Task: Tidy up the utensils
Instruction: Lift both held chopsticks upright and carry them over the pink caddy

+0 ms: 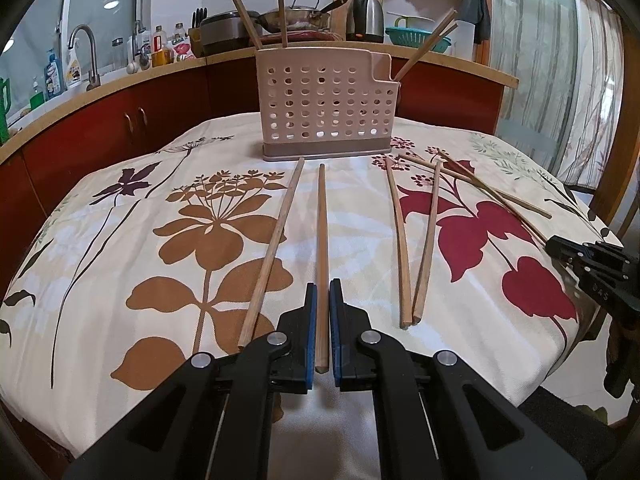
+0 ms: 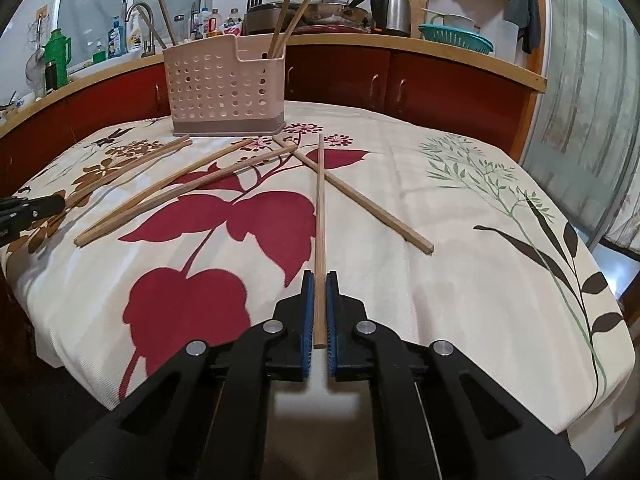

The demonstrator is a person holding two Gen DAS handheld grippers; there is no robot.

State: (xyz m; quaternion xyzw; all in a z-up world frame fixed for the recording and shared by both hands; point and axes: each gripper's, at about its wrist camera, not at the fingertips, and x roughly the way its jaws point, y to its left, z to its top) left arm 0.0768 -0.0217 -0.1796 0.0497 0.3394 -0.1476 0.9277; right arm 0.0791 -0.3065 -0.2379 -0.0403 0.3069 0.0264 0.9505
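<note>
A pink perforated utensil holder [image 1: 326, 110] stands at the table's far side with several wooden chopsticks upright in it; it also shows in the right wrist view [image 2: 226, 92]. Several more chopsticks lie loose on the floral cloth. My left gripper [image 1: 323, 292] is shut on the near end of one chopstick [image 1: 322, 248], which points toward the holder. A second chopstick [image 1: 272, 252] lies just to its left. My right gripper [image 2: 319, 284] is shut on another chopstick [image 2: 320, 220], which crosses over a chopstick lying flat [image 2: 360, 200]. The right gripper also shows at the left wrist view's right edge [image 1: 560, 246].
The table carries a cream cloth [image 1: 120, 264] with brown and red flowers. Two chopsticks [image 1: 416, 248] lie between the grippers, others fan out near the holder [image 2: 180, 188]. Behind is a red kitchen counter [image 1: 120, 120] with a sink, bottles, a kettle and pots.
</note>
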